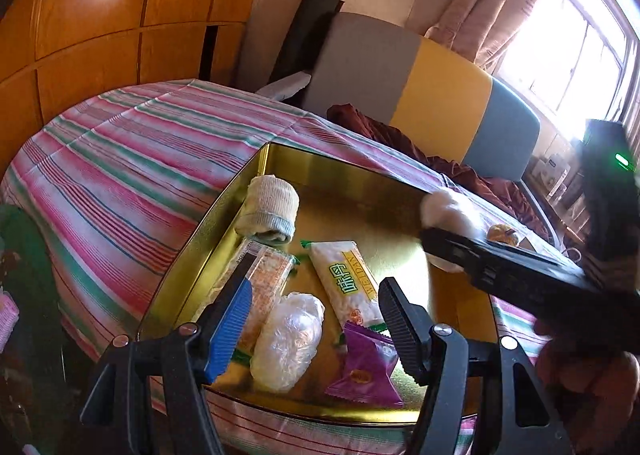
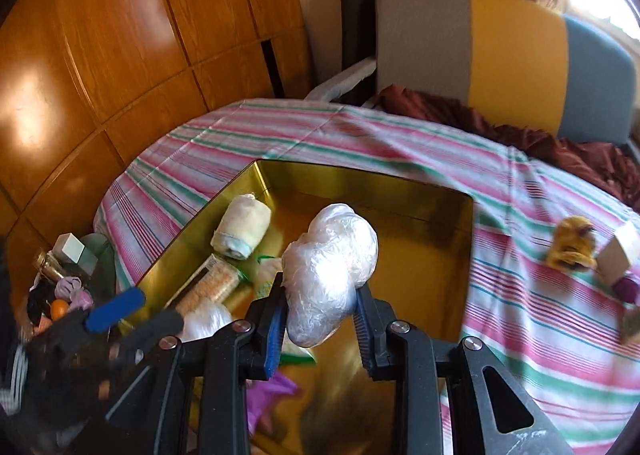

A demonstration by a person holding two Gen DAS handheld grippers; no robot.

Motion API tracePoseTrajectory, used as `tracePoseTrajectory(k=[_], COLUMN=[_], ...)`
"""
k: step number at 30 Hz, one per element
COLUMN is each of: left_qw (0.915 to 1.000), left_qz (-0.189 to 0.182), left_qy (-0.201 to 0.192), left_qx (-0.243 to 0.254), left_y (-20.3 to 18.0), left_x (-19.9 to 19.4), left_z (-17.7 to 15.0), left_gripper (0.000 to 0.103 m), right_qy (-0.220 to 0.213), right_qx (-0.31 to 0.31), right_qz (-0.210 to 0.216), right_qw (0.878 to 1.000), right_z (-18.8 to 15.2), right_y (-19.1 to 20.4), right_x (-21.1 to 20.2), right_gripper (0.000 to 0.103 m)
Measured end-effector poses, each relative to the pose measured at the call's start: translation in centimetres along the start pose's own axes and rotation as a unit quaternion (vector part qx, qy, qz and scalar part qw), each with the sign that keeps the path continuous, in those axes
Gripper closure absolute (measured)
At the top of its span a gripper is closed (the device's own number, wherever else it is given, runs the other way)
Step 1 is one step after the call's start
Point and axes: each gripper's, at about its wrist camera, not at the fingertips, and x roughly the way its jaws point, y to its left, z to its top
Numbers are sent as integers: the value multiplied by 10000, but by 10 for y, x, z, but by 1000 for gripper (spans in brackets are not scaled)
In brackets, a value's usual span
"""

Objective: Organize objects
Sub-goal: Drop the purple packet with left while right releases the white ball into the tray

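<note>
Left view: left tool (image 1: 316, 319) gapes empty over the gold tin (image 1: 280, 153); it could snag the snack packet (image 1: 346, 283) lying inside.
Right view: right tool (image 2: 320, 319) pinches a plastic bundle (image 2: 330, 271) above the tin (image 2: 466, 255); the slick wrap may slip early.

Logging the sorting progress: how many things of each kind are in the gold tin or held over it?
Snack packets: 3 (clear pack, white pack, purple packet)
Rolled cloth: 1
Plastic bundles: 2 (loose bundle; held bundle in the right tool)
Total: 6
</note>
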Motion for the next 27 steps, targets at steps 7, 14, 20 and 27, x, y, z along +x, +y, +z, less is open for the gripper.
tracePoseTrajectory(k=[7,14,20,27], left_qw=[9998,9994,9988,9990], left_qz=[25,66,99,86], left_qy=[137,204,290,300], left_qx=[-132,-284,-373,-328], left_y=[7,16,21,18], left_x=[6,10,13,12], left_z=[2,3,3,1], left_gripper=[37,37,37,37], right_qy=[532,972,943,754], right_qx=[-10,337,491,558], right_qz=[-75,-87,147,102], right_qw=[9986,9947,9942,9955], right_z=[26,45,54,51], right_y=[6,6,13,5], right_x=[57,107,125,108], right_gripper=[72,72,55,53])
